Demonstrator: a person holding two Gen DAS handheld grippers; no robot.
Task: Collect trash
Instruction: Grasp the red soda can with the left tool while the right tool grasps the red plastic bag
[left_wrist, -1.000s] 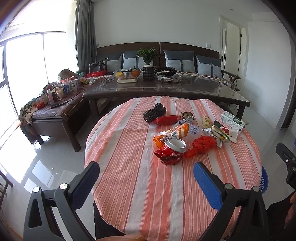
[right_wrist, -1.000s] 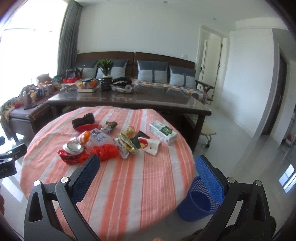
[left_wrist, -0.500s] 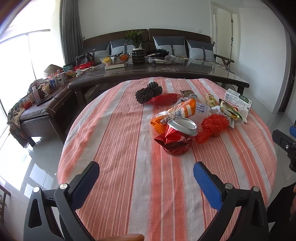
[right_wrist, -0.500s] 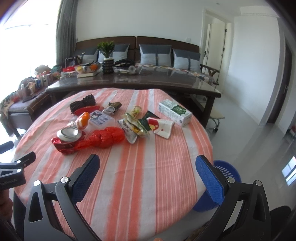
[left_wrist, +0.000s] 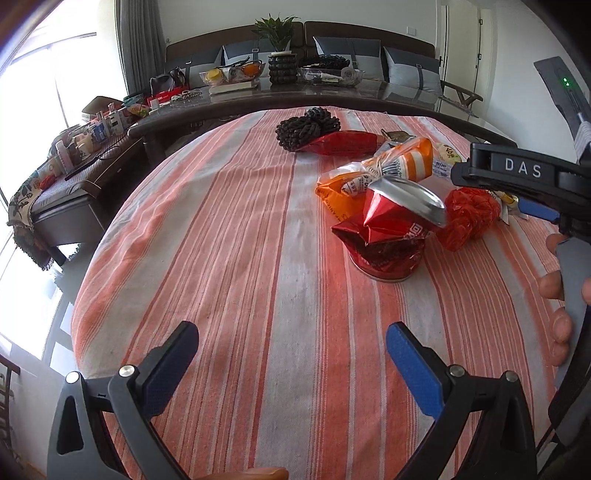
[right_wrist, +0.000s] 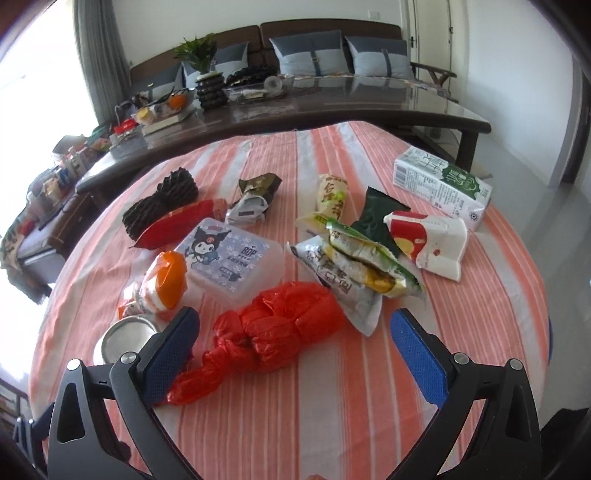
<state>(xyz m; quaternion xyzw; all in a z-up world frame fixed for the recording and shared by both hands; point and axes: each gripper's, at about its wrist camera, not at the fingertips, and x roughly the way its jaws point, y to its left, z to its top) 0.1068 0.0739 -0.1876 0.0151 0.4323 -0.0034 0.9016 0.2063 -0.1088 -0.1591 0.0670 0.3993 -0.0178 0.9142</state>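
Closing in on the round table (left_wrist: 221, 258) is what marks this moment in the left wrist view: a second ago the whole striped top and the floor around it showed, and now the cloth fills the picture, with the crushed red can (left_wrist: 388, 232) lying towards the right edge, well ahead of the left gripper (left_wrist: 291, 354), whose blue pads stand spread wide with nothing between them. Just beyond the can sit an orange snack wrapper (left_wrist: 373, 173) and a knotted red plastic bag (left_wrist: 469, 218), and the right gripper's black body reaches in from the right side over that bag. Nearer the far edge lie a dark braided bundle (left_wrist: 306, 127) and a red foil packet (left_wrist: 340, 144). In the right wrist view the same advance shows: the blue bin that stood by the table's right edge half a second ago has all but slipped out of sight, and the right gripper (right_wrist: 293, 341), fingers fully apart and empty, now hangs directly over the red plastic bag (right_wrist: 273, 332) near the front edge. Behind it lie a clear plastic box (right_wrist: 229, 258), a heap of snack wrappers (right_wrist: 354, 266) and, at the far right edge, a milk carton (right_wrist: 443, 184). Nothing is collected yet; the bag looks like the first pick, and being soft it should crumple easily under the pads.
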